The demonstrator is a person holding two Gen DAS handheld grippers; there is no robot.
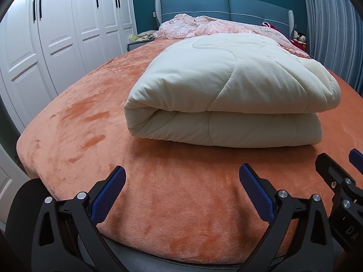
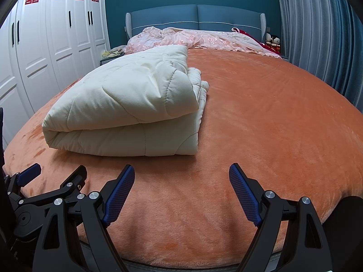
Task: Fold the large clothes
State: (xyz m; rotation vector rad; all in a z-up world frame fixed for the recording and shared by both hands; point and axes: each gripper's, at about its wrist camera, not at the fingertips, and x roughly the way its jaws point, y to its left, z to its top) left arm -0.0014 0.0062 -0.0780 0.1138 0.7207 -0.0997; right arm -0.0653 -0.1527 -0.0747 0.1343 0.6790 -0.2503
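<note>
Bed (image 1: pixel 172 215): large, covered edge to edge in orange plush, blue padded headboard (image 1: pixel 226 9) at the far end. Wardrobe (image 1: pixel 56 22): white panelled doors with red paper cut-outs, along the bed's left side. Curtain (image 2: pixel 317 34): grey, pleated, on the right. Pink bedding (image 2: pixel 192 39): crumpled heap against the headboard. Cream quilt (image 1: pixel 226 90): folded into a thick stitched bundle, lying on the orange cover, left of centre from the right wrist view. Left gripper (image 1: pixel 182 181): blue-padded fingers spread wide, holding nothing, hovering over the bed's near edge. Right gripper (image 2: pixel 181 179): likewise spread and empty, just beside the left, both well short of the quilt.
</note>
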